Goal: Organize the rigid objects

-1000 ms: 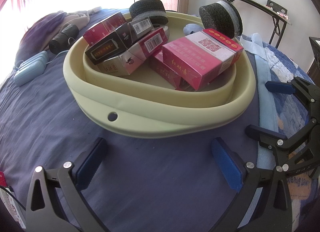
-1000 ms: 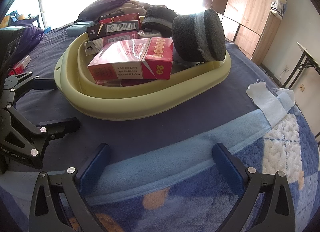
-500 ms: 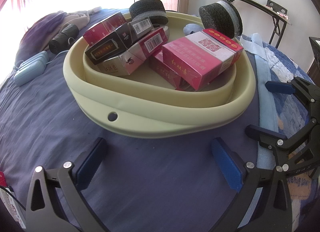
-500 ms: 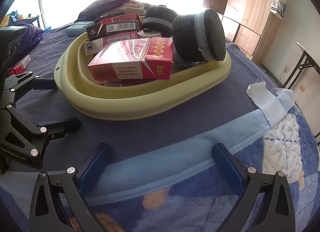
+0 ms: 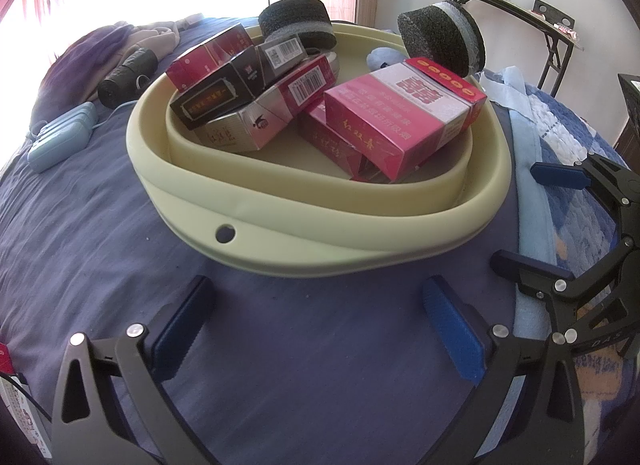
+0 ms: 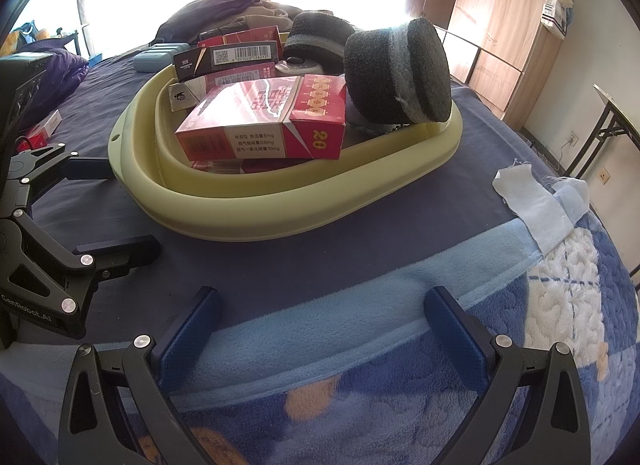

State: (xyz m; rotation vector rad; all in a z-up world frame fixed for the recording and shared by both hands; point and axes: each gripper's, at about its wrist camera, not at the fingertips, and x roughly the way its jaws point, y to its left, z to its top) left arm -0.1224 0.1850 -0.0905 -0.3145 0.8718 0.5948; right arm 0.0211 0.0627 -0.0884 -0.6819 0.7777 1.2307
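A pale green basin (image 5: pixel 280 241) (image 6: pixel 260 217) rests on the bed, filled with several red, black and silver cartons. The big red carton (image 5: pixel 404 121) (image 6: pixel 264 125) lies on top at the near right. Two dark foam rolls (image 5: pixel 440 39) (image 6: pixel 396 69) sit along the far rim. My left gripper (image 5: pixel 316 317) stands open just in front of the basin, holding nothing. My right gripper (image 6: pixel 320 325) is open and empty above the blue blanket, and it also shows at the right of the left wrist view (image 5: pixel 536 221).
A light blue case (image 5: pixel 60 137) and a black cylinder (image 5: pixel 128 73) lie left of the basin beside piled clothes. A small red pack (image 6: pixel 44 129) sits on the bed at far left. A folding table (image 5: pixel 520 5) and a wooden wardrobe (image 6: pixel 500 25) stand beyond the bed.
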